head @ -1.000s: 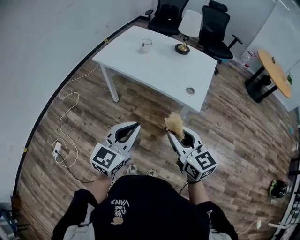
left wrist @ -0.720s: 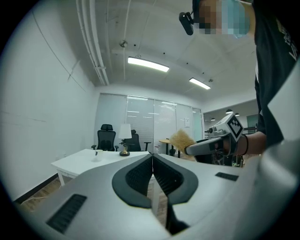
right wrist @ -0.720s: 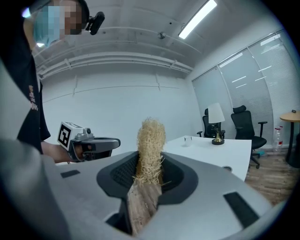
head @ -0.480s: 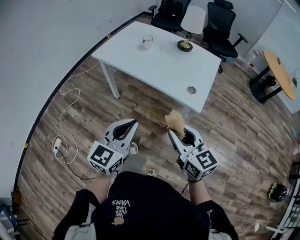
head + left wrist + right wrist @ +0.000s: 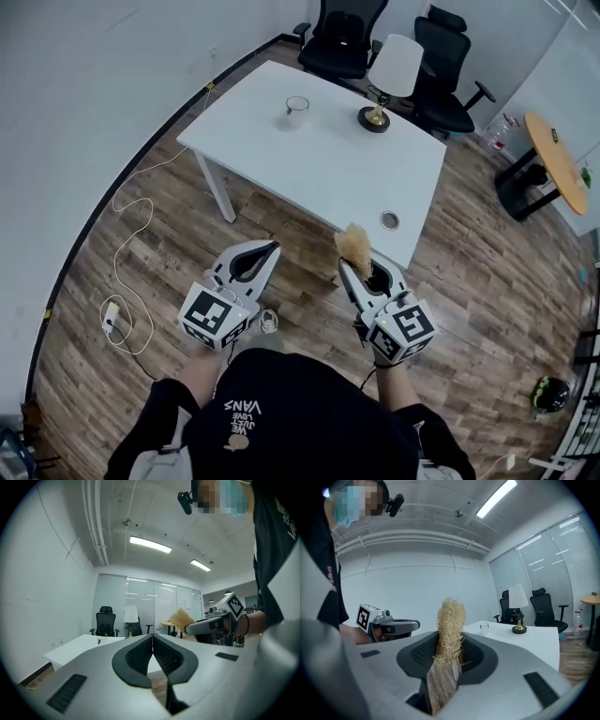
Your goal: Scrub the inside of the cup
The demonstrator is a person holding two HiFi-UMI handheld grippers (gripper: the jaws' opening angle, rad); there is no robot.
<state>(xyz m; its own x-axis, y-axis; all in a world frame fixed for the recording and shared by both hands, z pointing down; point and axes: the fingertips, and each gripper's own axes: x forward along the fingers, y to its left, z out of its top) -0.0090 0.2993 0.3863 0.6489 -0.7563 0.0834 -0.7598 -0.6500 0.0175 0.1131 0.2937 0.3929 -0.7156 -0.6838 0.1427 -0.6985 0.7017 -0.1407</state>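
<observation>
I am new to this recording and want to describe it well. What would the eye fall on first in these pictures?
First, the straw-coloured brush gripped in the right tongs, sticking up above the wooden floor. Beside it, the left tongs are shut and empty. Farther off, a white table carries a glass cup and a lamp.

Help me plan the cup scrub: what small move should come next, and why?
Probably walk up to the table: the cup stands far off on it, the right hand-held gripper clamps the brush, the left hand-held gripper is shut, empty.
</observation>
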